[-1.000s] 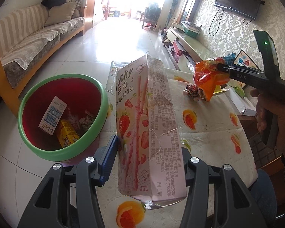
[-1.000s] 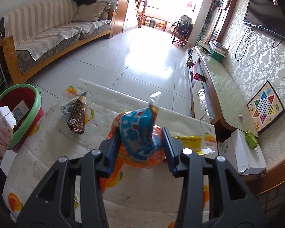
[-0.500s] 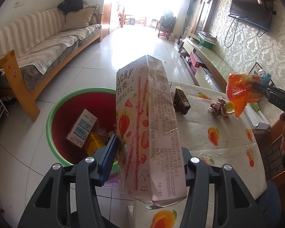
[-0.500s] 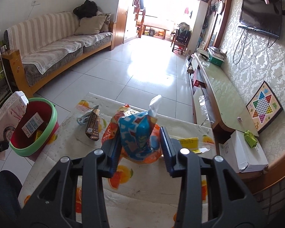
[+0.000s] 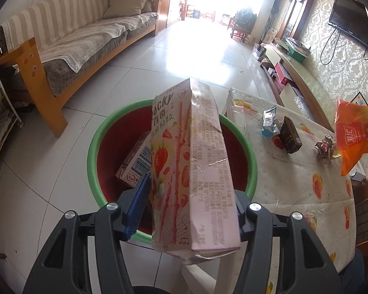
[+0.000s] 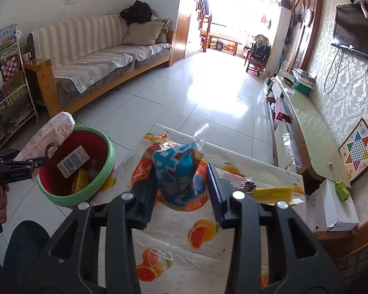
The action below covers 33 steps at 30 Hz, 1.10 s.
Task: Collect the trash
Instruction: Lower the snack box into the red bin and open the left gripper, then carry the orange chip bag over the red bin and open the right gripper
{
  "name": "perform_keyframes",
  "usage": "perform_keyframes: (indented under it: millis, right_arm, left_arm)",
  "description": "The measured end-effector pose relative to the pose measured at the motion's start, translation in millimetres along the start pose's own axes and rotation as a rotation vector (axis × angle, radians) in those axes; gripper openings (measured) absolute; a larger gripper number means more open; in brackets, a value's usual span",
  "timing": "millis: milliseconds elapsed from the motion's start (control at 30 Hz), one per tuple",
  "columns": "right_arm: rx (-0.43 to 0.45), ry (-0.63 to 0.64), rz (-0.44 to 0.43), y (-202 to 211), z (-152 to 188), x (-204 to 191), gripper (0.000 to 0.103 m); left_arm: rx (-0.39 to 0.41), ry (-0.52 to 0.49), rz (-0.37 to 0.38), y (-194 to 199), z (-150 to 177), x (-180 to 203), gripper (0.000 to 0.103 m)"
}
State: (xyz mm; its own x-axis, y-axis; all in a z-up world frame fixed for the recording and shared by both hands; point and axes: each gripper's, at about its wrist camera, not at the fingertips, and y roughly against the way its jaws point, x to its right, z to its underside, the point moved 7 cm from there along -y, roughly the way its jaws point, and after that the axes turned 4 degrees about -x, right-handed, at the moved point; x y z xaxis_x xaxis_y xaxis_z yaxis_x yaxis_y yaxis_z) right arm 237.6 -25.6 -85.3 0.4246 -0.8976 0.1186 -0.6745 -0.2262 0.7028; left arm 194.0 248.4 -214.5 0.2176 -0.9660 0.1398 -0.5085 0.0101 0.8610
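Observation:
A pink strawberry Pocky box (image 5: 196, 171) stands tilted between the jaws of my left gripper (image 5: 191, 196), right above the red bin with a green rim (image 5: 93, 147). Those jaws are opening, and the blue left pad (image 5: 138, 203) has come away from the box. The bin holds a white carton (image 5: 135, 164) and other packets. My right gripper (image 6: 181, 183) is shut on an orange and blue snack bag (image 6: 176, 171), held over the table (image 6: 208, 220) to the right of the bin (image 6: 110, 156). The box (image 6: 54, 134) also shows at the bin's far rim.
On the fruit-print table (image 5: 282, 183) lie a dark brown carton (image 5: 290, 134), a silver-blue wrapper (image 5: 268, 120), a crumpled wrapper (image 5: 325, 147) and a yellow packet (image 6: 273, 192). A striped sofa (image 6: 98, 56) stands left, a white box (image 6: 333, 208) and a low TV bench (image 6: 304, 127) right.
My left gripper carried the Pocky box from over the table to above the bin, and its left pad has parted from the box. The right gripper with the snack bag rose and drew back slightly.

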Motion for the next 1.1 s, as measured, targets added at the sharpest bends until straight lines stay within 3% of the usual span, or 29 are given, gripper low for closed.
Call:
perform_keyframes:
  millis: [33,233,733,1100]
  right_arm:
    - [0.002,0.006,-0.008,-0.3,-3.3,-7.2,0.038]
    - [0.016,0.045,-0.057,-3.8,-20.7,-46.6,0.038]
    - [-0.011,0.157,-0.175,-46.3,-44.2,-147.5,0.038]
    - [-0.064,0.245,-0.246,-83.0,-41.3,-218.7,0.038]
  left_arm:
    - [-0.010,-0.001,-0.019,-3.7,2.1,-2.7,0.082]
    - [0.021,0.057,-0.017,3.8,13.2,-19.3,0.094]
    - [0.092,0.155,-0.024,44.0,37.0,-61.5,0.095]
    - [0.102,0.209,-0.034,56.4,54.1,-87.2,0.095]
